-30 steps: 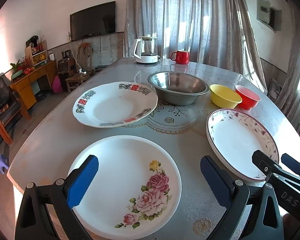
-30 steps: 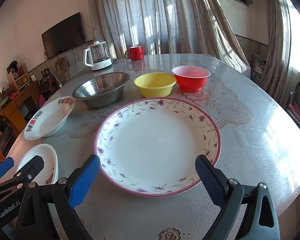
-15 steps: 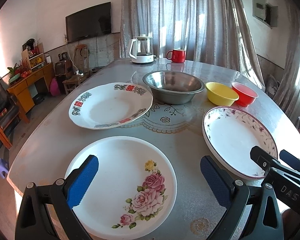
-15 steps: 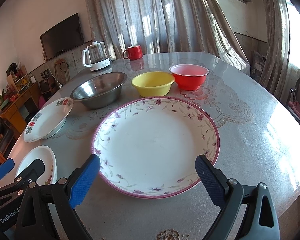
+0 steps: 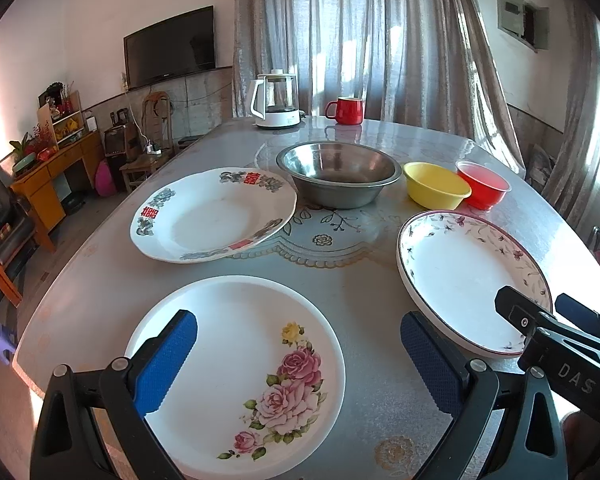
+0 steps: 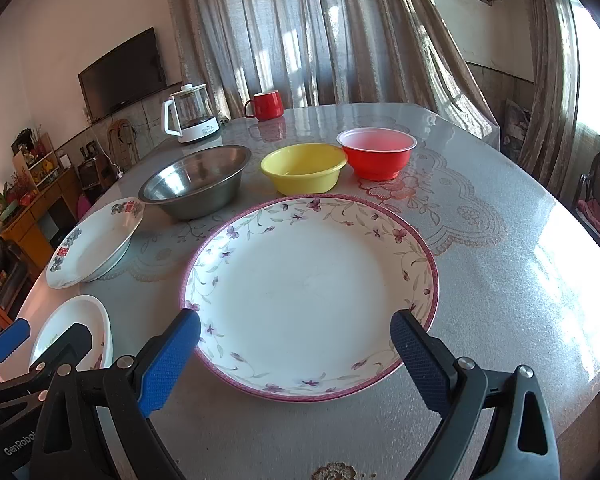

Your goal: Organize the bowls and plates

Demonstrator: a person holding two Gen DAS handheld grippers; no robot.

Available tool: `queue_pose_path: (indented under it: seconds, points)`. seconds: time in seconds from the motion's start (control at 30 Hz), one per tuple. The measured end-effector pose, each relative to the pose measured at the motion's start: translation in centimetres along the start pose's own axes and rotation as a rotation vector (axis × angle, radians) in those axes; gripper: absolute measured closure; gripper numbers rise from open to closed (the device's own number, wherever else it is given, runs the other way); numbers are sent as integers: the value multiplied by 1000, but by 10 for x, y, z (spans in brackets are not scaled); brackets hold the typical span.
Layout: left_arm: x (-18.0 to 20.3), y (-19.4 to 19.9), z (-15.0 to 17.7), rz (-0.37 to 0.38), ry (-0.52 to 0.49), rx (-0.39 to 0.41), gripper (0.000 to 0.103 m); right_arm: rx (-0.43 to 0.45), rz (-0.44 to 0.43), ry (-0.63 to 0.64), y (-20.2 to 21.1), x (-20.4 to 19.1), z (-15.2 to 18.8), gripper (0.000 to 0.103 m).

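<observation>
My left gripper point(image 5: 298, 360) is open and empty above the near edge of a white plate with pink roses point(image 5: 240, 364). My right gripper point(image 6: 296, 354) is open and empty over the near rim of a large plate with a purple flower border point(image 6: 308, 292), also seen in the left wrist view point(image 5: 468, 276). A white plate with red characters point(image 5: 212, 216) lies at the left. Behind stand a steel bowl point(image 5: 338, 172), a yellow bowl point(image 5: 436, 190) and a red bowl point(image 5: 482, 190).
A glass kettle point(image 5: 276, 100) and a red mug point(image 5: 348, 110) stand at the far side of the round table point(image 5: 340, 276). Curtains hang behind. Chairs and cabinets stand off the table's left side.
Both grippers have lifted and tilted slightly, so the table's far side sits lower in view. Plates and bowls have not moved. Both grippers stay open.
</observation>
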State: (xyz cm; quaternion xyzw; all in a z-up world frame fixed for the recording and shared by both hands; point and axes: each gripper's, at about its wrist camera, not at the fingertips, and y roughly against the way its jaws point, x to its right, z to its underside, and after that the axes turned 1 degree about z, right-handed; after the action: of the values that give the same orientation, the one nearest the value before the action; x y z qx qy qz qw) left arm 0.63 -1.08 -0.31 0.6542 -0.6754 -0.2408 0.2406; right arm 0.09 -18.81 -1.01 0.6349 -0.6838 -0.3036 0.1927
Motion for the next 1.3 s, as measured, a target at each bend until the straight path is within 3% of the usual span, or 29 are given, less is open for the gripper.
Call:
queue_pose_path:
  seconds: [0.37, 0.67, 0.77, 0.87, 0.97, 1.07, 1.23, 1.3]
  points:
    - [9, -1, -2, 44, -38, -11, 1, 5, -15, -26, -3, 11, -6, 5]
    - [17, -8, -28, 216, -99, -41, 2, -19, -29, -186, -15, 73, -30, 20]
    - [22, -15, -40, 223, -119, -50, 3, -37, -7, -219, -24, 93, -36, 29]
    - [25, -30, -52, 244, -110, -97, 22, -67, 1, -262, -37, 111, -37, 43]
    - [28, -49, -58, 281, -99, -170, 30, -110, -22, -284, -49, 121, -36, 67]
    - [38, -60, -60, 290, -133, -197, 32, -133, -49, -283, -55, 122, -33, 69]
    - [57, -79, -63, 318, -194, -255, 45, -169, -99, -265, -65, 118, -29, 69]
    - [64, -94, -63, 324, -214, -302, 64, -170, -115, -254, -67, 116, -28, 69]
